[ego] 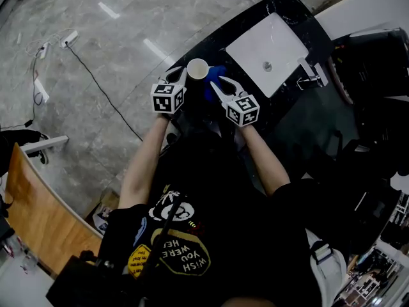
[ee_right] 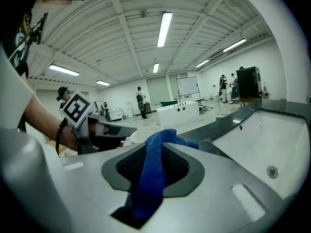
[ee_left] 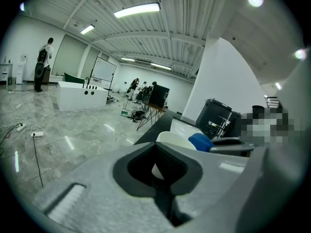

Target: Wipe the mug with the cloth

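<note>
A white mug [ego: 197, 69] stands near the edge of the black counter [ego: 291, 117], open side up. My left gripper [ego: 179, 77] comes at it from the left and is shut on its near side; in the left gripper view the mug [ee_left: 174, 141] shows white between the dark pads [ee_left: 141, 171]. A blue cloth [ego: 215, 80] lies against the mug's right side, and my right gripper [ego: 216, 89] is shut on it. In the right gripper view the cloth [ee_right: 154, 165] hangs bunched between the jaws, with the mug [ee_right: 141, 134] and left gripper [ee_right: 104, 130] just beyond.
A white rectangular sink [ego: 267, 50] with a drain is set in the counter to the right of the mug, with a chrome tap [ego: 311, 75] beside it. The counter edge drops to a grey tiled floor [ego: 115, 56] on the left, where cables lie.
</note>
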